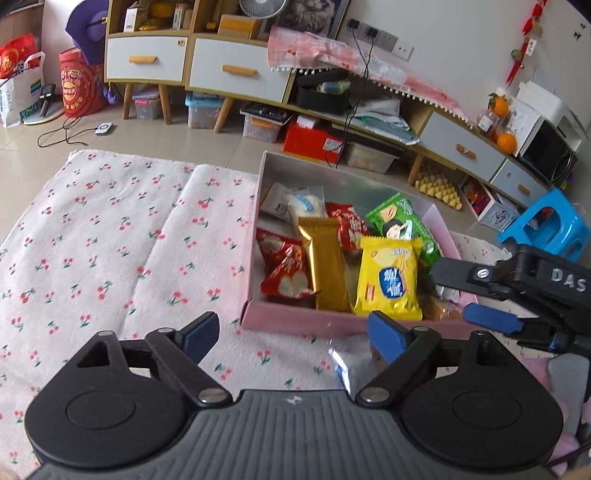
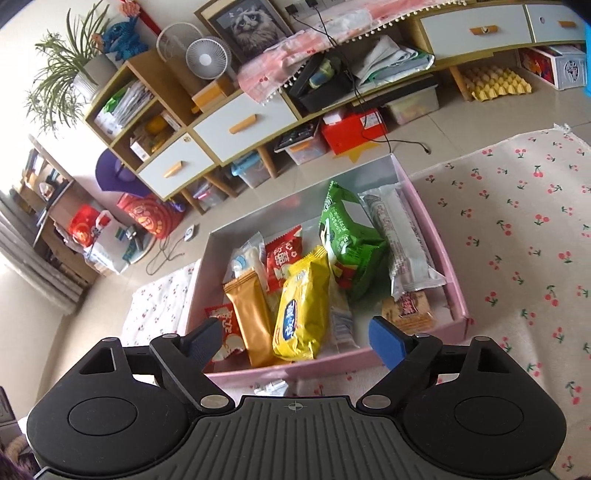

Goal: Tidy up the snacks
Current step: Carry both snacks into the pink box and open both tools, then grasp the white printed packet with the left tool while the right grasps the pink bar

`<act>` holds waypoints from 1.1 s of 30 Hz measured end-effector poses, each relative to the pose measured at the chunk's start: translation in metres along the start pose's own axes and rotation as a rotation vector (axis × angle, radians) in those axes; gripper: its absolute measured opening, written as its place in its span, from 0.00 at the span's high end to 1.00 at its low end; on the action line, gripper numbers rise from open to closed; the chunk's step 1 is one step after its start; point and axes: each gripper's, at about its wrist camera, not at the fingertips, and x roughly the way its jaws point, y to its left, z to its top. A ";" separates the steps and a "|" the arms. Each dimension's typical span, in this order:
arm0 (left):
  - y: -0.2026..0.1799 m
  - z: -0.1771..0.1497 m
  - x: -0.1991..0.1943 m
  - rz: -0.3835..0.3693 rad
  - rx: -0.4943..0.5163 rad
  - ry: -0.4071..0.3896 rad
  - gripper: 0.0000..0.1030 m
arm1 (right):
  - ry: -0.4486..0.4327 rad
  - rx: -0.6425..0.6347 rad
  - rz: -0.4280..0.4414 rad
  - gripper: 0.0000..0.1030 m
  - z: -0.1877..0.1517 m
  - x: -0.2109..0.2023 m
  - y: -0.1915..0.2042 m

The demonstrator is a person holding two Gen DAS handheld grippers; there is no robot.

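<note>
A lived-in home: a low drawer cabinet (image 1: pixel 236 70) along the wall, a framed cat picture (image 2: pixel 251 27), a desk fan (image 2: pixel 207 57), a potted plant (image 2: pixel 70 66), tiled floor (image 1: pixel 155 136).

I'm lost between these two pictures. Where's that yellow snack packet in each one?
Left wrist view: yellow packet lies at the pink box's near edge, right of the gold bar.
Right wrist view: yellow packet, centre, again right of the gold bar.
Shared landmark: the green packet behind it.
</note>
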 end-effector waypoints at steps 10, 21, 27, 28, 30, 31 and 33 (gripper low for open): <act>0.012 -0.019 -0.015 0.063 0.086 0.052 0.08 | 0.031 -0.095 -0.060 0.12 -0.017 -0.026 -0.006; 0.028 -0.040 -0.028 0.084 0.123 0.091 0.05 | 0.036 -0.207 -0.135 0.11 -0.040 -0.057 -0.025; 0.024 -0.055 -0.031 0.060 0.130 0.114 0.04 | 0.083 -0.254 -0.160 0.11 -0.056 -0.061 -0.033; 0.022 -0.058 -0.032 0.056 0.132 0.116 0.04 | 0.091 -0.262 -0.160 0.11 -0.059 -0.062 -0.033; 0.018 -0.062 -0.032 0.051 0.137 0.121 0.04 | 0.103 -0.275 -0.158 0.11 -0.065 -0.064 -0.034; 0.016 -0.064 -0.031 0.049 0.140 0.122 0.04 | 0.110 -0.282 -0.157 0.11 -0.067 -0.065 -0.035; 0.010 -0.067 -0.031 0.046 0.145 0.123 0.04 | 0.127 -0.298 -0.168 0.11 -0.072 -0.065 -0.035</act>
